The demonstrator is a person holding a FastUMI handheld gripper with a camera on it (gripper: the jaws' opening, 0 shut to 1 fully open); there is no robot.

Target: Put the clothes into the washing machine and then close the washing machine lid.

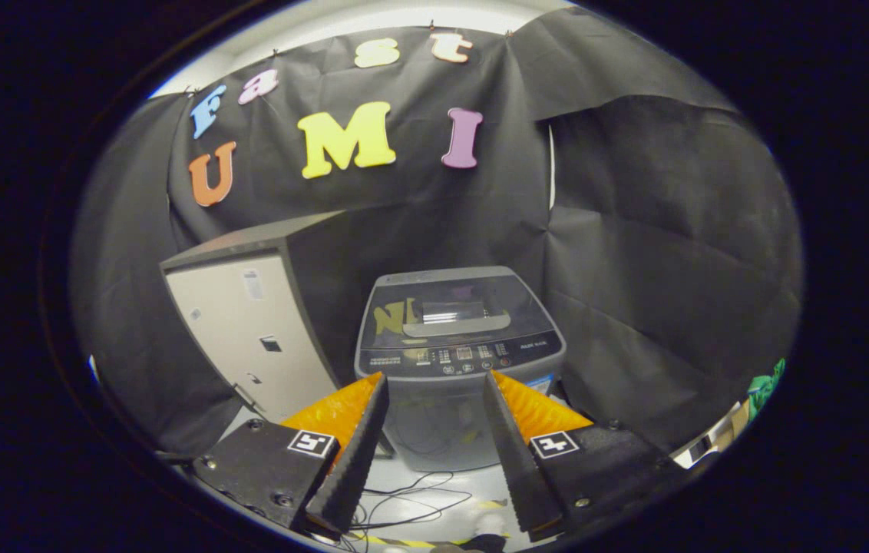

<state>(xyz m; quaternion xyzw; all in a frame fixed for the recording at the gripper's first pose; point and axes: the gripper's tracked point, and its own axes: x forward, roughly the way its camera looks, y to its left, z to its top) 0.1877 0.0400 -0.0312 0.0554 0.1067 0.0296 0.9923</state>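
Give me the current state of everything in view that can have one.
washing machine lid: down, closed.
washing machine: upright beyond the fingers, nothing touching it.
gripper: open, fingers spread, holding nothing.
grey cabinet: door shut, beside the washer.
green cloth: bunched up, far off to the side.

This is a recording booth, set up like a small laundry corner and not a real home. Black cloth [634,230] hangs as the walls, pinned at the top, with a pale wall behind it. A top-loading washing machine [459,361] with its lid down stands on a pale floor [434,491], beside a grey cabinet [250,338]. Loose cables [404,499] lie on the floor before the machine.
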